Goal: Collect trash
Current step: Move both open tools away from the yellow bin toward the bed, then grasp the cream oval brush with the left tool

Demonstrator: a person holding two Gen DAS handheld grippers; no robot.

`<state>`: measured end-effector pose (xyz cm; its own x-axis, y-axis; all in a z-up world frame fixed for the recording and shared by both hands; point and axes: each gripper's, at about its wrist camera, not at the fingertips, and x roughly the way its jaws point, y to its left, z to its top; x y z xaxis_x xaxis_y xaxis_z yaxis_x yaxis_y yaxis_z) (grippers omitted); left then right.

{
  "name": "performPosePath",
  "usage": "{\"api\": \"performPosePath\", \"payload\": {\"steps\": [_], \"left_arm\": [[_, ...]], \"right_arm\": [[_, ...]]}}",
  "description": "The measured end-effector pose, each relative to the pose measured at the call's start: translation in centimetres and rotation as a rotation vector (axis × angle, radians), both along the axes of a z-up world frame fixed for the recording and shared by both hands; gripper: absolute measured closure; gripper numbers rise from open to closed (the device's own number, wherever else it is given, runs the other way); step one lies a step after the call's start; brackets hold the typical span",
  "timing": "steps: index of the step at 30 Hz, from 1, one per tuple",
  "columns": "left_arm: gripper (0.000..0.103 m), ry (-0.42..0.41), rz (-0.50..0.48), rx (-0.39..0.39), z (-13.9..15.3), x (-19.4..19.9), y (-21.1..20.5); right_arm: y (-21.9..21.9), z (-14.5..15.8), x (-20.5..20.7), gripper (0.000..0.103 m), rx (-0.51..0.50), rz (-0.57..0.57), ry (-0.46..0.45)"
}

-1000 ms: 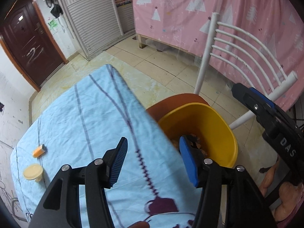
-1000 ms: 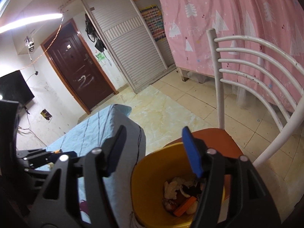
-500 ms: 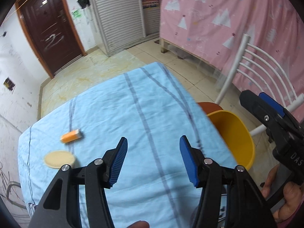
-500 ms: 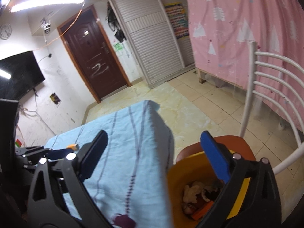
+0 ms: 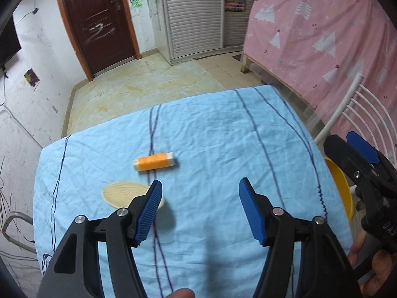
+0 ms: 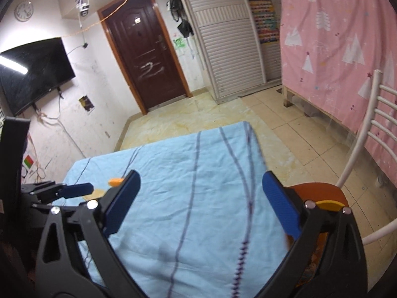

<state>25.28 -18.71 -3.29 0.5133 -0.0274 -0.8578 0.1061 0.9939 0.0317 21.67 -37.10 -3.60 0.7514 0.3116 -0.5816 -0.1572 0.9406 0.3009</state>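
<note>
1. Over the blue striped tablecloth (image 5: 211, 134) hangs the left gripper (image 5: 199, 211), tilted steeply down; its jaws have just been opening and stand moderately apart with nothing between them
2. At about 11 o'clock from that gripper lies an orange tube (image 5: 155, 162) with pale ends, flat on the cloth and crossing a dark stripe
3. A round cream lid (image 5: 124, 193) sits just short of the tube, at roughly 9 o'clock from the left gripper; the gripper's left finger (image 5: 148, 211) overlaps the lid's right edge in the left wrist view, and I cannot tell whether they touch
4. At 3 o'clock, off the table's right edge, a yellow bin (image 5: 341, 188) rests on the brown seat (image 6: 315, 192) of a white chair (image 6: 367, 129)
5. The right gripper (image 6: 202, 203) hovers near that edge of the table, jaws spread very wide and empty; they opened further within the last second and have held there
6. From the right wrist view the tube shows only as a small orange spot at 10 o'clock, just beyond the right gripper's left finger (image 6: 121, 201)
7. A hand (image 5: 372, 273) grips the right tool's handle at 4 o'clock in the left wrist view
</note>
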Motion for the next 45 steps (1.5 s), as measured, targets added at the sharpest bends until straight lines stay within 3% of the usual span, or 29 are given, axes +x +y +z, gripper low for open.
{"api": "performPosePath", "payload": {"steps": [12,27,34,37,45], "left_arm": [[0.047,0.031,0.166,-0.009,-1.4,1.3,7.5],[0.048,0.118,0.17,-0.13,-4.5,2.3,10.1],[0.077,0.168,0.145,-0.267,-5.9,3.0,10.4],[0.088,0.144,0.141,-0.255,-5.7,2.8,10.2],[0.097,0.096,0.151,-0.27,-4.6,2.1,12.0]], "right_arm": [[5.2,-0.5,1.6,0.008,-0.031,0.072,0.033],[9.3,-1.4,3.0,0.008,-0.071,0.122,0.07],[10.4,-2.0,3.6,0.008,-0.088,0.136,0.09],[11.0,-2.2,3.9,0.008,-0.095,0.142,0.099],[13.9,-2.9,4.6,0.008,-0.125,0.176,0.118]]}}
